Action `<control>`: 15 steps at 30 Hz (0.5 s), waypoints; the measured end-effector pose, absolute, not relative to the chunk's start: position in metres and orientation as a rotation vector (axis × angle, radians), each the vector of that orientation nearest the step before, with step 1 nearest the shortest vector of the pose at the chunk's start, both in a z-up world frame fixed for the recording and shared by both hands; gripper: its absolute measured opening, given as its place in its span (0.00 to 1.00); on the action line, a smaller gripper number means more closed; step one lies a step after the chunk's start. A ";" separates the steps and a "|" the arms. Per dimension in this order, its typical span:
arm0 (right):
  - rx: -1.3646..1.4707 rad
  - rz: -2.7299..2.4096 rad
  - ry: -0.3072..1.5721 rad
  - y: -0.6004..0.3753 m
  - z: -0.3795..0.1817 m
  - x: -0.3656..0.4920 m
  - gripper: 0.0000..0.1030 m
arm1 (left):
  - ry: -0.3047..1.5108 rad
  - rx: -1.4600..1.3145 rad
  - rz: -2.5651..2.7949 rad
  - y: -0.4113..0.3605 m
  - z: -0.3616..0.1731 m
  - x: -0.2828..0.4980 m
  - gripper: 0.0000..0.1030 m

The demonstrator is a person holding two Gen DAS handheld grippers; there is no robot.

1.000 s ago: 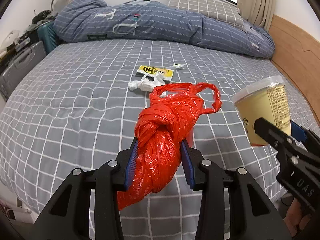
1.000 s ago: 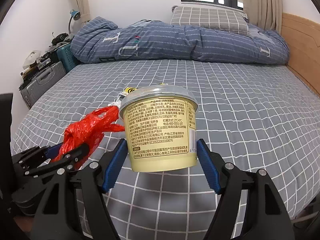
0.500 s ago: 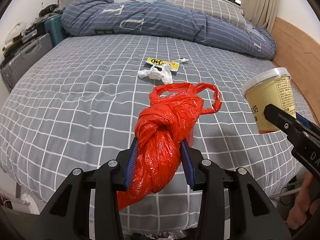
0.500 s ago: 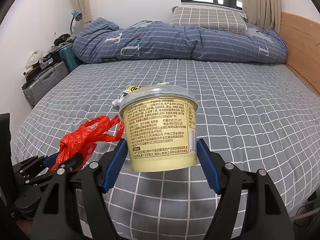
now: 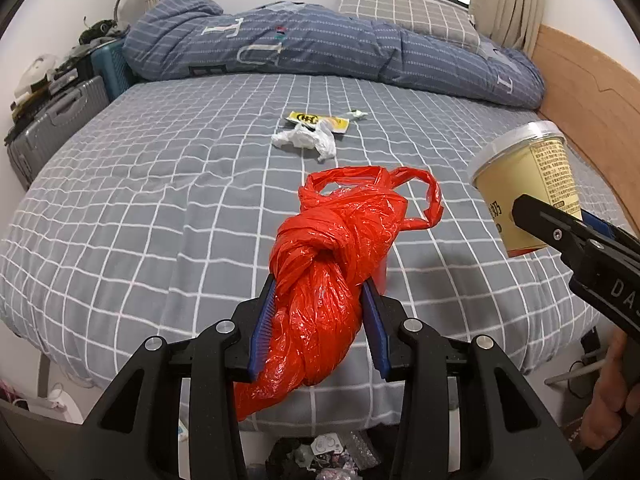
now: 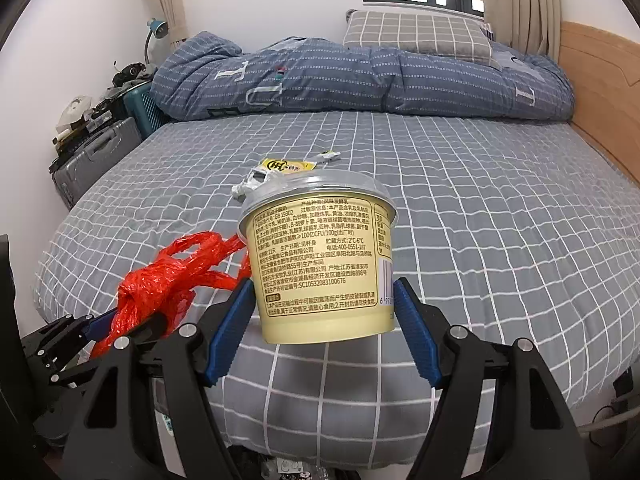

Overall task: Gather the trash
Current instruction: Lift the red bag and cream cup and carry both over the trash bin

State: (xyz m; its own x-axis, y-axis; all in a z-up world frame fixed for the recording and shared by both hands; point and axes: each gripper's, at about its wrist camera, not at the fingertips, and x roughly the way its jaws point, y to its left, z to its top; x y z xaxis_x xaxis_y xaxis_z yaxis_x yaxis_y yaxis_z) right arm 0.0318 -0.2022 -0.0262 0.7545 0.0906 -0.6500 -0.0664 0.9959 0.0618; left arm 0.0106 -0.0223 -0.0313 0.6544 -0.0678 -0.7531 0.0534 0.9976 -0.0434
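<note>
My left gripper (image 5: 320, 300) is shut on a knotted red plastic bag (image 5: 332, 264), held in the air near the foot of the bed; the bag also shows in the right wrist view (image 6: 168, 284). My right gripper (image 6: 322, 304) is shut on a pale yellow yogurt cup (image 6: 320, 256) with a clear lid, held upright to the right of the bag; the cup also shows in the left wrist view (image 5: 528, 188). On the grey checked bed (image 5: 160, 184) lie a crumpled white tissue (image 5: 306, 140), a yellow wrapper (image 5: 318, 121) and a small scrap (image 5: 356, 114).
A rolled blue duvet (image 5: 320, 48) and a checked pillow (image 5: 404, 12) lie at the head of the bed. Suitcases (image 5: 52, 128) stand at the left, a wooden bed board (image 5: 588, 92) at the right. A bin with trash (image 5: 324, 456) shows below the grippers.
Both grippers have pulled back from the bed toward its foot with their loads. The bed edge and the bin below have come into view.
</note>
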 end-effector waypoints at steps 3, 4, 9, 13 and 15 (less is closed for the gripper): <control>0.034 0.084 0.715 -0.202 -0.028 0.023 0.66 | 0.861 -0.019 -0.072 -0.024 -0.033 0.003 0.38; 0.035 0.084 0.716 -0.202 -0.029 0.020 0.66 | 0.862 -0.017 -0.073 -0.024 -0.034 0.001 0.38; 0.030 0.085 0.724 -0.201 -0.032 0.002 0.66 | 0.859 -0.011 -0.087 -0.026 -0.036 -0.017 0.38; 0.016 0.063 0.714 -0.201 -0.033 -0.012 0.66 | 0.860 -0.005 -0.087 -0.028 -0.037 -0.032 0.38; 0.022 0.062 0.711 -0.202 -0.033 -0.020 0.66 | 0.859 -0.005 -0.086 -0.028 -0.036 -0.037 0.38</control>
State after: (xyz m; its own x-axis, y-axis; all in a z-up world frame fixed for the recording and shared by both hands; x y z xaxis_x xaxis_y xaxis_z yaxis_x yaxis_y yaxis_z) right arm -0.0203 -0.2023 -0.0328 0.7560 0.0641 -0.6514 -0.0491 0.9979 0.0412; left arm -0.0373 -0.0276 -0.0357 0.6500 -0.0776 -0.7560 0.0738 0.9965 -0.0389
